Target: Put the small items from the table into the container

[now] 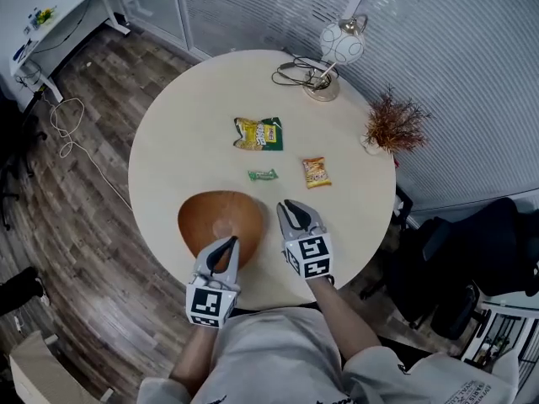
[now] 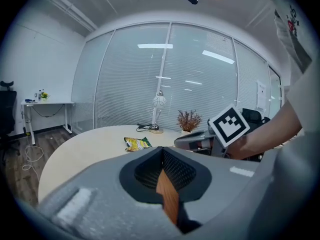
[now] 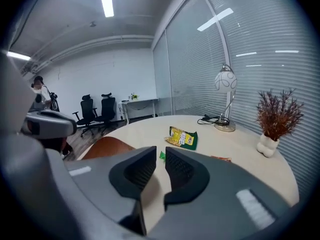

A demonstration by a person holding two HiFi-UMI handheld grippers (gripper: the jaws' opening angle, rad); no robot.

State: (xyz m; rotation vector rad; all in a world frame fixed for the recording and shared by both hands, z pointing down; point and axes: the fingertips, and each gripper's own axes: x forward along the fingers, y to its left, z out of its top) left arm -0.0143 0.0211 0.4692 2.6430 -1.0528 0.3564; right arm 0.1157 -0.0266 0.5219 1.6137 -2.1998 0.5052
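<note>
Round table (image 1: 168, 158): pale top, carrying every item listed below.

Wooden bowl (image 1: 215, 217): brown, empty, on the table at the person's near edge. It serves as the reference for all positions here.

Left gripper (image 1: 227, 244): over the bowl's near rim, pointing across it. Its own view shows the jaws closed tip to tip with nothing held; a sliver of the bowl's wood shows through the slit beneath them.

Right gripper (image 1: 290, 207): just beside the bowl on its right, above bare tabletop. Its own view shows the jaws a narrow gap apart with nothing between them, only table surface.

Lamp (image 1: 341, 45): white globe on a round base, at the rim farthest from the bowl, with a coiled cable (image 1: 295, 74) at its foot.

Dried plant (image 1: 394, 124): in a small white pot, well beyond the bowl and to the right.

Yellow-green snack packet (image 1: 258, 133): flat on the table, beyond the bowl.

Orange packet (image 1: 317, 172): flat, beyond the bowl and to the right.

Green sweet (image 1: 263, 175): the nearest item to the bowl, just past its far rim, not touching it.
</note>
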